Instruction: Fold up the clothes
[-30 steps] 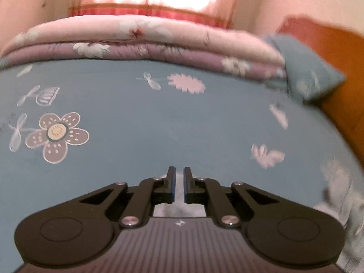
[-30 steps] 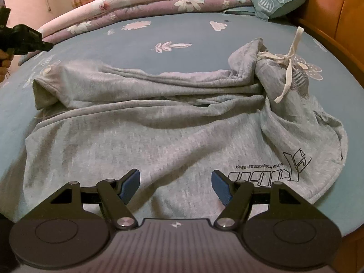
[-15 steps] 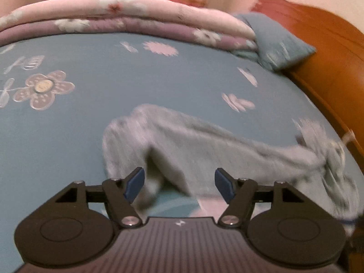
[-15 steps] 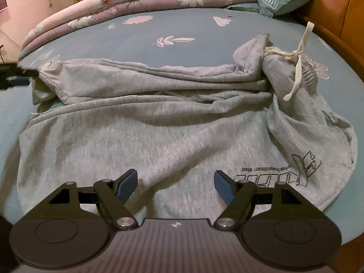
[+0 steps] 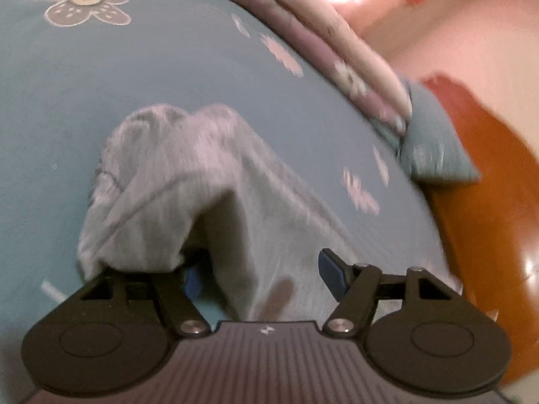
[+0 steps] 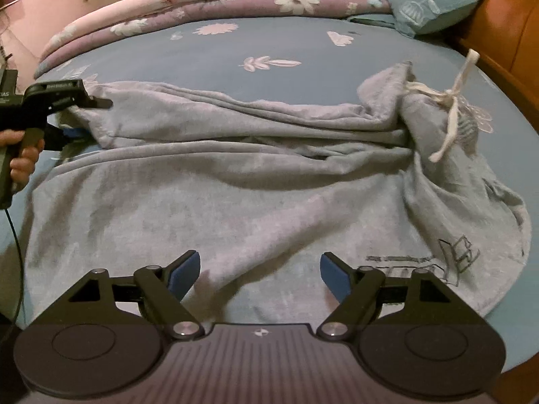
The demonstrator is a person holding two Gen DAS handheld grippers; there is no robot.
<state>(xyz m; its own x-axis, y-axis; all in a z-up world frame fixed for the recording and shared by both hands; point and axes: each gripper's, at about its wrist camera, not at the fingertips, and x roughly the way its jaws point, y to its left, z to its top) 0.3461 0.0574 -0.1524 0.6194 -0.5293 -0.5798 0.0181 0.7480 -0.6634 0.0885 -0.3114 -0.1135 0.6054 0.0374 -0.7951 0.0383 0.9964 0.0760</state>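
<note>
Your left wrist camera sits close over the far-left end of the grey garment [image 5: 188,181], tilted, facing the headboard [image 5: 488,181]. Your right wrist camera looks down from the near edge across the bed [image 6: 303,47]. Both share that garment end and the pillow [image 6: 427,3].

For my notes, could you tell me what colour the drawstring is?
White or off-white; the drawstring shows best in the right wrist view.

grey shorts [image 6: 269,195] spread crumpled in front of me across the blue bedsheet [image 6: 235,50], white drawstring [image 6: 451,114] knotted at bunched waistband on the right, black printed logo lower right, left leg end rumpled and raised
</note>
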